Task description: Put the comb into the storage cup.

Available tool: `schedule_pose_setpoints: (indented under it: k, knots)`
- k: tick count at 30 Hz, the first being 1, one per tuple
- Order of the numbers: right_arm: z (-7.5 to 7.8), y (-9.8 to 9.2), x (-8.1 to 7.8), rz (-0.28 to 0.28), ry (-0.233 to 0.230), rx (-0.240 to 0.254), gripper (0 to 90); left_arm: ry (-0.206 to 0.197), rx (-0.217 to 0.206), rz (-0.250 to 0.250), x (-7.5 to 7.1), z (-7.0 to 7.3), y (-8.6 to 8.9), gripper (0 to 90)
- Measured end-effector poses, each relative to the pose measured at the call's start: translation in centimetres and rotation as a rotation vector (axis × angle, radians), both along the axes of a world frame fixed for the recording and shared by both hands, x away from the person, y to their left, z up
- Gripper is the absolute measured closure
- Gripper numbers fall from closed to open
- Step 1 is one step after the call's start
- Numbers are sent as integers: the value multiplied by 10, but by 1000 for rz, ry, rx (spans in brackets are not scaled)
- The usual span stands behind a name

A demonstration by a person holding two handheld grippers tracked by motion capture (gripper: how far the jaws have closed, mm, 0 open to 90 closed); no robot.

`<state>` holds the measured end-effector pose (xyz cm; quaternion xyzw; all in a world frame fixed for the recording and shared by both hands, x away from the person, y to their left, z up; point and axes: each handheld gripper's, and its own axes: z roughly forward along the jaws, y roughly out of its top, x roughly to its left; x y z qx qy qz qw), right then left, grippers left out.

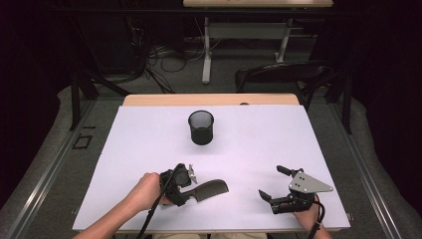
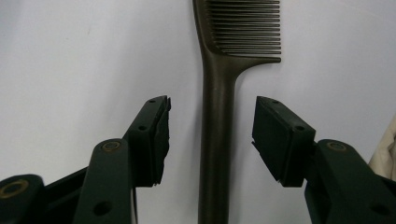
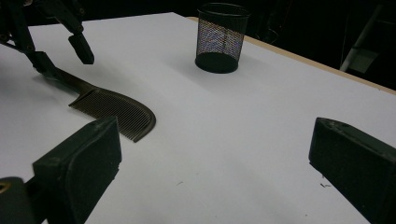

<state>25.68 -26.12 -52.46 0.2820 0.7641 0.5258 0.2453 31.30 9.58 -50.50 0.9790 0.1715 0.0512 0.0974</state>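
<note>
**Comb lined up, grasp yet to close**

Nearest the high camera, along the table's near edge, my left gripper (image 1: pixel 191 175) stands with its jaws spread on either side of the dark comb's (image 1: pixel 211 189) handle, neither pad touching it in the left gripper view. The comb (image 2: pixel 215 135) lies flat on the white table (image 1: pixel 149 139), handle toward my left hand (image 1: pixel 144 191), teeth pointing toward the table's middle. My right gripper (image 1: pixel 272 183) waits by the near right corner, jaws wide apart and holding nothing. The black mesh cup (image 1: pixel 201 127) stands upright toward the far edge, well apart from the comb, and I cannot tell whether anything is in it. As I judge it, the job has barely begun: the approach is made, but closing on the handle, lifting, and carrying the comb to the cup all remain.
</note>
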Motion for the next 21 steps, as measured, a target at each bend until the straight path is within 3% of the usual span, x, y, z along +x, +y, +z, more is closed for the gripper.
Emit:
schedule_pose_setpoints:
  k: [8, 21]
  knots:
    - [0, -1, 0, 1, -1, -2, 21, 36, 6, 9, 5, -5, -4, 563]
    - [0, 0, 0, 1, 2, 0, 21, 53, 11, -2, 7, -12, -6, 650]
